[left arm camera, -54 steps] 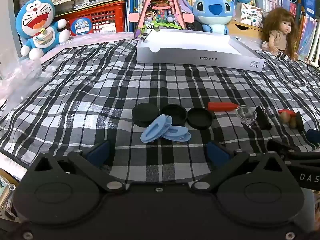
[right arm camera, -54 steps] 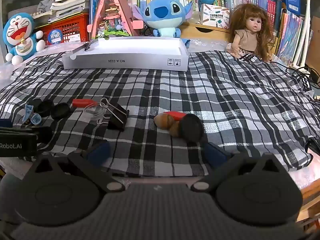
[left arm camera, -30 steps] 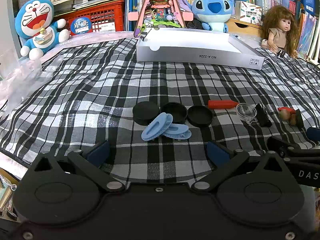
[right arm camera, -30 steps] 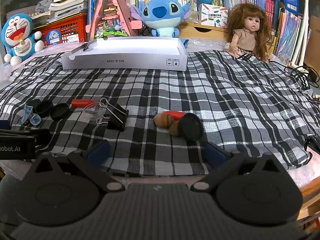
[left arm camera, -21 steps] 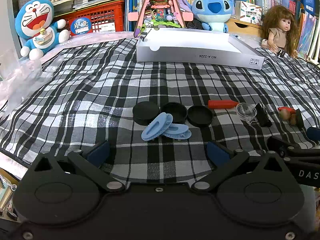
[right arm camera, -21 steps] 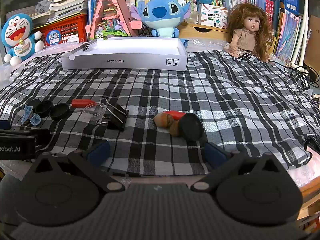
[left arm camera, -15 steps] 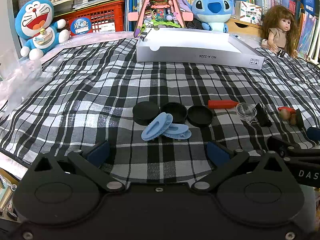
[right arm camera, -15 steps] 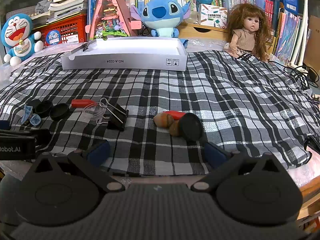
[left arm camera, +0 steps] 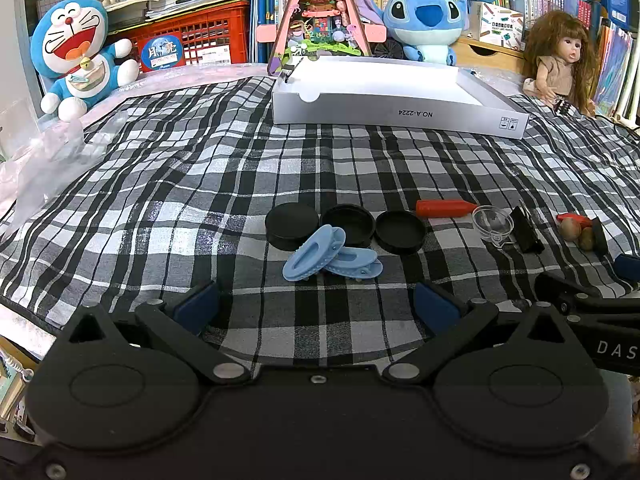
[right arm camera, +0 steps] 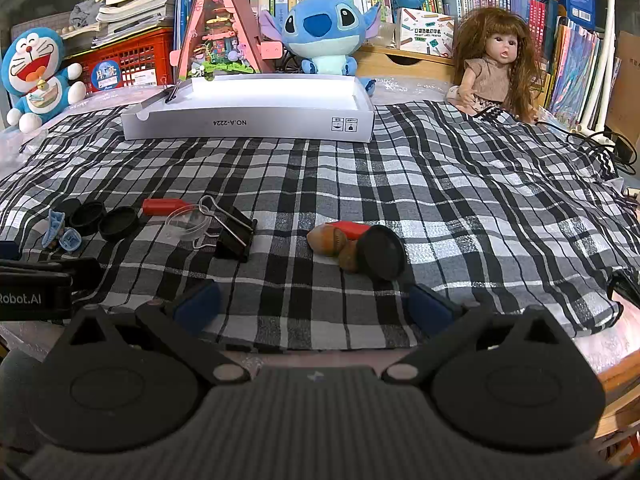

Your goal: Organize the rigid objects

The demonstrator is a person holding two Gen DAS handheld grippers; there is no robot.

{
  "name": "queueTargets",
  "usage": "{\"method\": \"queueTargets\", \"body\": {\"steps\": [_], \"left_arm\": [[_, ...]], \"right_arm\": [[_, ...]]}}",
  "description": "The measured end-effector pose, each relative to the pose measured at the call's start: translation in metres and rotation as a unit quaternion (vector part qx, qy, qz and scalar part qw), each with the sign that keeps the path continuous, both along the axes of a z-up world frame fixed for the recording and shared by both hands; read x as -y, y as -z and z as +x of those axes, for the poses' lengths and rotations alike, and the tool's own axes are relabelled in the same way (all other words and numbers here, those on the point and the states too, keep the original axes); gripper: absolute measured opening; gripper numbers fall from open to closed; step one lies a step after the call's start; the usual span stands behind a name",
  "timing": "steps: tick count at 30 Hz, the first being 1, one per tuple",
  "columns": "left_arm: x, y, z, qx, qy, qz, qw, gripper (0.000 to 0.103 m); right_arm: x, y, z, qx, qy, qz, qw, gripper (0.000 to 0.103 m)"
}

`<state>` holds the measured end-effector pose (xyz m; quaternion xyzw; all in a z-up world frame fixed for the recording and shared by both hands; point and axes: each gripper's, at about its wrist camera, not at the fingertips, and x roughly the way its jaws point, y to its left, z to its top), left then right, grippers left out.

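- At the near edge of the surface [left arm camera: 360, 168] we hold both grippers, left [left arm camera: 316, 306] and right [right arm camera: 314, 306], released and empty.
- Clips [left arm camera: 330, 254], lids [left arm camera: 346, 224] and nuts [right arm camera: 336, 246] lie loose ahead; we judge the box [left arm camera: 394, 110] beyond is their destination.

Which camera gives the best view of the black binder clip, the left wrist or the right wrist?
The right wrist view: the black binder clip lies near the centre, its wire handles plainly visible. In the left wrist view it sits far right, small, handles hard to see.
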<state>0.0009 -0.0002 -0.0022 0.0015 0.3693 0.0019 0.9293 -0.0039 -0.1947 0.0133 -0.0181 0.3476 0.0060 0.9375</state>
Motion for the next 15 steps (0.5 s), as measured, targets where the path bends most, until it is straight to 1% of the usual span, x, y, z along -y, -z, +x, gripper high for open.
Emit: {"method": "queueTargets", "body": {"steps": [7,15], "left_arm": [[-0.0003,0.0003,-0.0003,0.0,-0.002,0.0,1.0,0.103],[-0.0037,0.0022,-0.0034,0.0,-0.003,0.0,1.0,0.103]], "right_arm": [[-0.0003,0.0001,0.0001,-0.001,-0.001,0.0,1.0,0.103],[0.0026,0.001,-0.0002,0.0,-0.018,0.002,1.0,0.103]]}}
